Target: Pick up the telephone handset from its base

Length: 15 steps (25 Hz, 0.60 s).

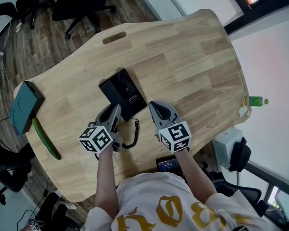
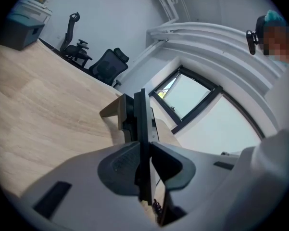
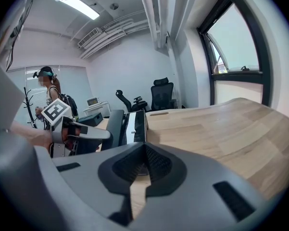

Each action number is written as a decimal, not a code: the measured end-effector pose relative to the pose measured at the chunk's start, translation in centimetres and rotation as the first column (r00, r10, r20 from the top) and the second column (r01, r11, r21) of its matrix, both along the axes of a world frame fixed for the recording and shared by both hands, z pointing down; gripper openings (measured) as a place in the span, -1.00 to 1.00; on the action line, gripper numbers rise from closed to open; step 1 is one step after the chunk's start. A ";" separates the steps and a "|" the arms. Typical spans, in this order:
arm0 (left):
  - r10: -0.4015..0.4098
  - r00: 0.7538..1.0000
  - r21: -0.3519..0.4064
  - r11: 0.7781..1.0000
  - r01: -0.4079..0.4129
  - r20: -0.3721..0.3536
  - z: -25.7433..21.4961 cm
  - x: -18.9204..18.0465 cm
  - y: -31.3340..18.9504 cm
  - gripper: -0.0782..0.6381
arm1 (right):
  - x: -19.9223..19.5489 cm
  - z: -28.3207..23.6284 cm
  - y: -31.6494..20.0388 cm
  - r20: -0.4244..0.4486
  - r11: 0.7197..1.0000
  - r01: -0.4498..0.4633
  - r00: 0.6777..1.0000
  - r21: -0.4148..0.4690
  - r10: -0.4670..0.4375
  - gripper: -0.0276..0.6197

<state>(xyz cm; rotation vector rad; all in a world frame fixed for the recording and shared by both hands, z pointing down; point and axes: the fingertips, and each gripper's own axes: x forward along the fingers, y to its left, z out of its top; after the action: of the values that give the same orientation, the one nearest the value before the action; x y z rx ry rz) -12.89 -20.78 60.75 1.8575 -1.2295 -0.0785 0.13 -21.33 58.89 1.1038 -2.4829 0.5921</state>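
A black telephone base (image 1: 125,91) sits in the middle of the wooden table (image 1: 192,66). Its black handset (image 1: 107,113) lies along the base's near left side, with a coiled cord (image 1: 133,137) trailing toward me. My left gripper (image 1: 112,111) is over the handset. In the left gripper view the handset (image 2: 141,114) stands edge-on between the jaws, and the left gripper (image 2: 145,150) is shut on it. My right gripper (image 1: 156,108) rests just right of the base, shut and holding nothing. In the right gripper view the right gripper (image 3: 145,163) faces the base (image 3: 134,124).
A teal box (image 1: 24,105) and a long green object (image 1: 45,138) lie at the table's left edge. Office chairs (image 1: 81,4) stand beyond the far side. A small dark device (image 1: 169,163) lies at the near edge. A person (image 3: 47,97) stands in the background.
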 end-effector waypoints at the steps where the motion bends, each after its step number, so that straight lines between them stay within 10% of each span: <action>1: 0.000 1.000 0.003 1.000 0.000 -0.005 -0.1 0.0 0.0 -0.56 | -0.1 -0.1 0.0 0.002 1.000 0.001 1.000 0.002 -0.001 -0.90; 15: 0.021 0.998 0.025 0.999 -0.019 -0.056 -1.9 0.5 0.9 -0.58 | 0.0 -1.9 0.6 0.016 0.999 0.003 1.000 0.034 -0.003 -0.90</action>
<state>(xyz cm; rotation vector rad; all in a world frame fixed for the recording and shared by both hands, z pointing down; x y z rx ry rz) -12.40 -19.86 58.89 1.8761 -1.1758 -0.1345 0.17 -20.76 56.98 1.1118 -2.5162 0.5625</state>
